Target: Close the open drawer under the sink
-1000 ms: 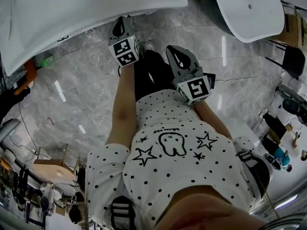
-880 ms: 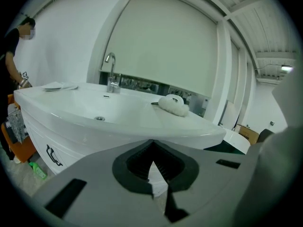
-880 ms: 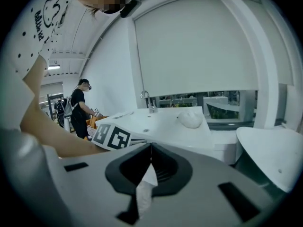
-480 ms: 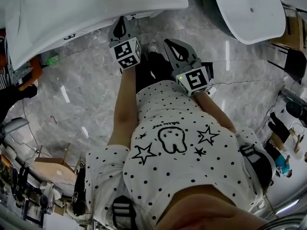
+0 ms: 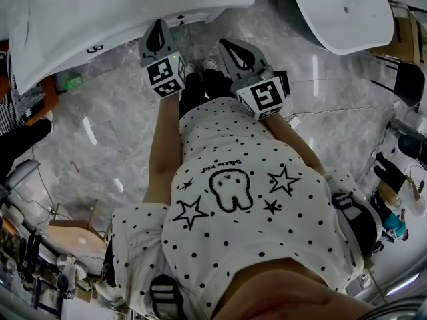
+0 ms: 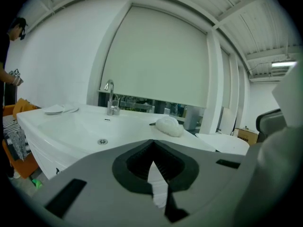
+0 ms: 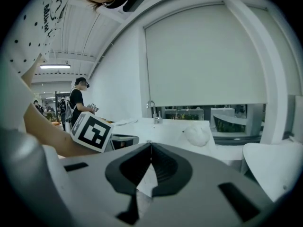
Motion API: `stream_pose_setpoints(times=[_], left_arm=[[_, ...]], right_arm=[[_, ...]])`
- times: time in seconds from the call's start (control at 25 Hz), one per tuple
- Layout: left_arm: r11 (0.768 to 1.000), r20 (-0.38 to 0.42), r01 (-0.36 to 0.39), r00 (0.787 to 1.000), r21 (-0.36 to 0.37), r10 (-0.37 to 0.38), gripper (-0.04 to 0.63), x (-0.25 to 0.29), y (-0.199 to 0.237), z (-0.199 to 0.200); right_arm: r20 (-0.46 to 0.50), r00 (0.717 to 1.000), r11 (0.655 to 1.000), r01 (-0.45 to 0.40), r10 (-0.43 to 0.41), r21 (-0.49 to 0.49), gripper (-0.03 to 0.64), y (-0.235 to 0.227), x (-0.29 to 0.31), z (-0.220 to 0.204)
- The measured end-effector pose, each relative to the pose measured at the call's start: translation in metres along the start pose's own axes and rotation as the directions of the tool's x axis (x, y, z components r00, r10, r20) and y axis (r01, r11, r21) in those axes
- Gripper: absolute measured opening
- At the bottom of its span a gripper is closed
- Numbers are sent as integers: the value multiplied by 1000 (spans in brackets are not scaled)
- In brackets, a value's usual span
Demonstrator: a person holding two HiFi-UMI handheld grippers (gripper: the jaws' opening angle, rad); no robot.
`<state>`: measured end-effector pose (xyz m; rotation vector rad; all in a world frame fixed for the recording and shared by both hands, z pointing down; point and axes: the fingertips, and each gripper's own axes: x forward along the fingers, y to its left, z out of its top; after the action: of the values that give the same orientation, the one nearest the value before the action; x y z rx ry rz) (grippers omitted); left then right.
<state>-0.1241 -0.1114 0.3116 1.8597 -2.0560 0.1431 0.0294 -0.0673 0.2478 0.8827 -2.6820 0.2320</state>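
Left hand-held gripper [image 6: 152, 144] and right hand-held gripper [image 7: 150, 146], both pinched shut on nothing, blunt noses fit for pushing. Ahead, the sink [image 5: 80, 19]; no open drawer shows beneath it, so it's likely closed.

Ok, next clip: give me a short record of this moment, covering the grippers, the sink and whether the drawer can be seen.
left gripper: fingers shut, nothing between them
right gripper: fingers shut, nothing between them
aim: both point toward the sink
sink details: white basin with faucet and drain; a white rounded bundle lies on its top
drawer: cannot be made out in any view
floor: grey marble-look tiles
bystander: stands in the background
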Motion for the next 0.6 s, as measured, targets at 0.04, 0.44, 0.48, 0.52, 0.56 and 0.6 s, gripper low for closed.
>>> stream_pose_setpoints(times=[0.04, 0.44, 0.48, 0.52, 0.56, 0.6], left_arm=[[1000, 6, 4, 1000, -1, -4, 3, -5, -2, 4], [999, 105, 36, 994, -14, -35, 3, -53, -18, 50], [999, 115, 39, 993, -16, -37, 3, -57, -20, 53], [999, 125, 43, 991, -16, -40, 3, -61, -21, 57], [999, 133, 47, 990, -13, -45, 3, -64, -23, 60], [999, 141, 53, 989, -9, -51, 3, -67, -25, 63]], right_arm=[[8, 1000, 1000, 2, -2, -1, 14, 0, -1, 4], [40, 999, 1000, 0, 1, -4, 14, 7, -11, 17], [42, 999, 1000, 1, 0, -5, 14, 7, -11, 17], [44, 999, 1000, 2, -2, -5, 14, 6, -12, 18], [46, 999, 1000, 4, -3, -3, 14, 6, -13, 18], [48, 999, 1000, 5, -5, -1, 14, 6, -13, 19]])
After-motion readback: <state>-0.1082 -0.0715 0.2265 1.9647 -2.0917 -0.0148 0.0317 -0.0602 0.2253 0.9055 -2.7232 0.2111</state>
